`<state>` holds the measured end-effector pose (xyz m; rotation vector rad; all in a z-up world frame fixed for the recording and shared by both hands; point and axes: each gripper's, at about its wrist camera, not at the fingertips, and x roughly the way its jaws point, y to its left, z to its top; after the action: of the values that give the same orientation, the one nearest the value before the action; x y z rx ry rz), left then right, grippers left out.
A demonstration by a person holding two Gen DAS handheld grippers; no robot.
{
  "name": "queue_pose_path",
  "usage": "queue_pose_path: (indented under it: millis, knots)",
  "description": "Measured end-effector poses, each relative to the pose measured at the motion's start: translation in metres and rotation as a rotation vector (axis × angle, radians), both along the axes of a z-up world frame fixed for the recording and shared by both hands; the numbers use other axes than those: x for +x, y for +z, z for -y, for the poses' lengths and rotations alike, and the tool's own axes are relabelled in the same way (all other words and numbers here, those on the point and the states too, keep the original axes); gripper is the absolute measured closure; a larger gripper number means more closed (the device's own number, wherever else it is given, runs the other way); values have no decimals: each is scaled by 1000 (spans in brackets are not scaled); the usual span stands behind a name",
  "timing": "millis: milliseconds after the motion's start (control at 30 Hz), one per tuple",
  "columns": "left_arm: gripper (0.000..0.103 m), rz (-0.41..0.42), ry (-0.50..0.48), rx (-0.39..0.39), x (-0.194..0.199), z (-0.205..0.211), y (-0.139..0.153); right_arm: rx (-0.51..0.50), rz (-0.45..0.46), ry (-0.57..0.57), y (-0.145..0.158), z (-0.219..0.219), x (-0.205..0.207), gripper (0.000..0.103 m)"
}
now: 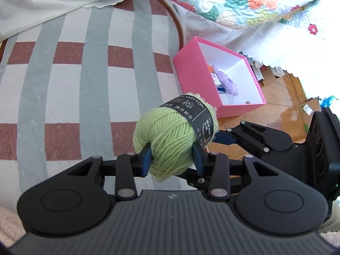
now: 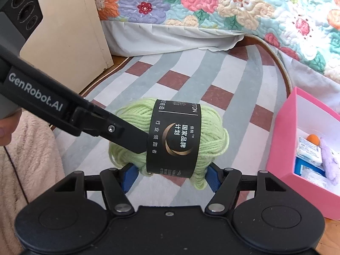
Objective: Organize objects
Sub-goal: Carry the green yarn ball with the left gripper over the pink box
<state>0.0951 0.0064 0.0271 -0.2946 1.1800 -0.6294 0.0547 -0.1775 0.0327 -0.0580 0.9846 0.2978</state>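
From the left wrist, the left gripper (image 1: pixel 172 159) is pinching a green yarn ball (image 1: pixel 170 140) banded "COTTON" above the striped rug (image 1: pixel 63 85), pink box (image 1: pixel 191 78) beyond, while the right wrist view is showing the right gripper (image 2: pixel 171 177) half-wide, flanking it, plus "GenRobot.AI".
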Motion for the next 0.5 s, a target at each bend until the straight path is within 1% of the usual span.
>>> queue_pose_path:
  millis: [100,500]
  knots:
    - [65,11,-14,5,-6,6,9,8,-3,-12,7,5,-5,31]
    - [65,39,-53,7,-20,32,31,-13,25,-41,31,17,-25,31]
